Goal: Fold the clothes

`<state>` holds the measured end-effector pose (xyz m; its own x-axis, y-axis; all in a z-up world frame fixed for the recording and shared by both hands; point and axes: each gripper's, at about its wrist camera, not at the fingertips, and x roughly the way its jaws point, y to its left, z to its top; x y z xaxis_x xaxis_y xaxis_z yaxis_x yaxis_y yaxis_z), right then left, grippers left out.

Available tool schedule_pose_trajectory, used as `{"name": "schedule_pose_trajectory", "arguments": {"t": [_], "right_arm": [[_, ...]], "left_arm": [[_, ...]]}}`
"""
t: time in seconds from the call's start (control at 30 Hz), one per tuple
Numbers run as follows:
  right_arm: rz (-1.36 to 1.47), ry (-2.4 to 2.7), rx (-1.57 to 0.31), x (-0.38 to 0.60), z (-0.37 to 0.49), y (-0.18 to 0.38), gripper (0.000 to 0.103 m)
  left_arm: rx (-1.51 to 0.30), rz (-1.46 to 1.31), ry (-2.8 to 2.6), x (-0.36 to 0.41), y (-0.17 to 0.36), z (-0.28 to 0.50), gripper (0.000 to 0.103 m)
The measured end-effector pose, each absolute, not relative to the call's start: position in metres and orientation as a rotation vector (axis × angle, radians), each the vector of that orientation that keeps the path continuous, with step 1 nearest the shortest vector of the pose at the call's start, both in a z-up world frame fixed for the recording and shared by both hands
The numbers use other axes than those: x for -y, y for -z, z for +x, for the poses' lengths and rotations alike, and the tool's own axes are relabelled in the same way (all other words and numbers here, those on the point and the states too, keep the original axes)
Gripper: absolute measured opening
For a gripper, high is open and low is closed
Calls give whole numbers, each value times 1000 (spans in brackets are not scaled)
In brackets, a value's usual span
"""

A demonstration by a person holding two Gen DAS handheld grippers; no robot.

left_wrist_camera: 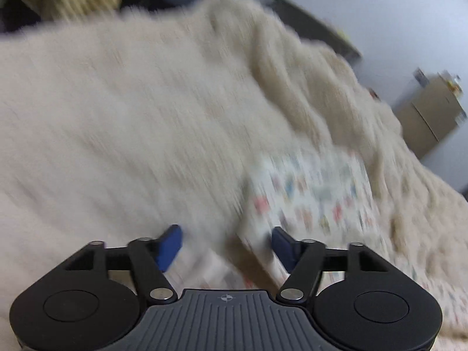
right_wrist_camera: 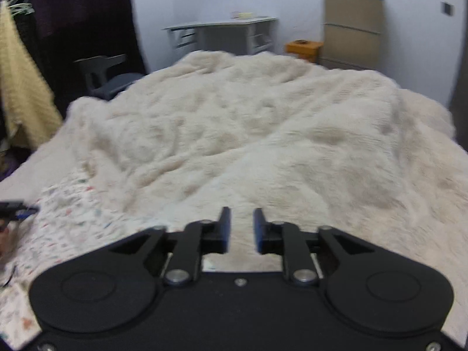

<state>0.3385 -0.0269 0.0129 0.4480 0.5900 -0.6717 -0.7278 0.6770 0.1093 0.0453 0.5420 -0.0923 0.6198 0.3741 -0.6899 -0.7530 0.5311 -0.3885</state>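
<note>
- The white garment printed with small coloured figures [left_wrist_camera: 313, 193] lies on the fluffy cream blanket [right_wrist_camera: 263, 134], ahead-right of the left gripper [left_wrist_camera: 226, 241]; blur hides its long axis.
- Left jaws spread wide, apparently empty.
- The right gripper [right_wrist_camera: 242, 228], farther off, is partly parted, empty.

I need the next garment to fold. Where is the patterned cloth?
In the left wrist view the patterned cloth lies on the fluffy cream blanket, right of centre, just beyond the right fingertip.
</note>
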Motion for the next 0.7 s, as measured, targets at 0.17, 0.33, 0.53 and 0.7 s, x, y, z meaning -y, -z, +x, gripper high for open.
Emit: {"name": "schedule_pose_trajectory", "arguments": {"t": [0.17,0.33,0.53,0.7], "right_arm": [[-263,-998,-832,1,341,-10,57],[-319,-1128,-920,-12,333,4,58],[-345,-1173,-917,-12,328,14,15],[-281,-1161,-875,-7,337,11,0]], "left_arm": [[-574,-671,-628,-550,52,117,96],[-774,-632,-508,-530,65,237,95],[-952,-570,-671,-523,107,308,13],[-746,-623,-702,-545,75,292,4]]}}
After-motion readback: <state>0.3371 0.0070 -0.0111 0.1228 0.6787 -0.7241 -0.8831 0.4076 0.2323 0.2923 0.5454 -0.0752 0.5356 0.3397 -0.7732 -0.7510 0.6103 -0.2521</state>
